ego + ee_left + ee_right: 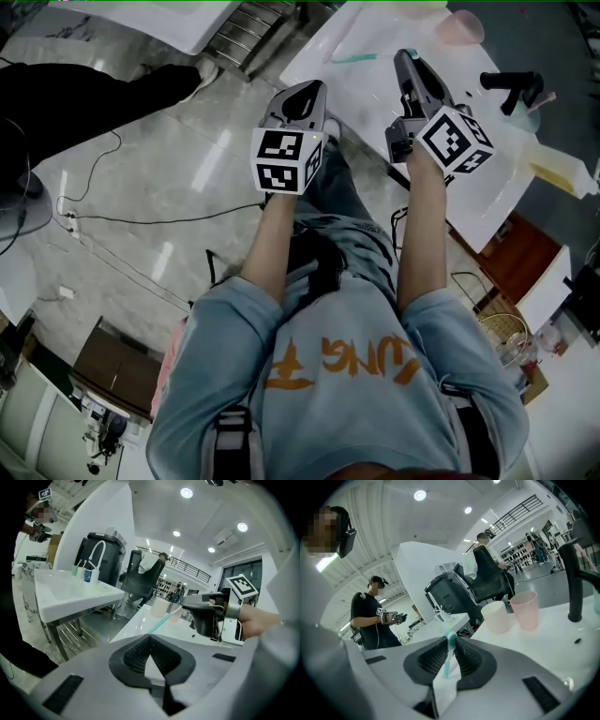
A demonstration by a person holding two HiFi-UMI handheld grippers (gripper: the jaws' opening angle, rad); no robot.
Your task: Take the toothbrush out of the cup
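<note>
The teal plastic toothbrush (449,656) is gripped between the pads of the right claw (450,637), already clear of both cups. In the head view its long axis is laid across the claw's line, with the free end pointed toward 9 o'clock over the white bench (483,192). From this claw the translucent pink plastic cup (526,610) and the white plastic cup (497,617) are found at about 2 o'clock, upright and just beside each other, well apart from the brush. The left claw (150,637) is closed at its tips with nothing between them, and is held at 9 o'clock of the right one; the right hand is judged the nearer to the cups. A black tap (574,583) is stood at 3 o'clock on the bench. A glossy pale stone floor (169,169) and ceiling spotlights are seen around.
</note>
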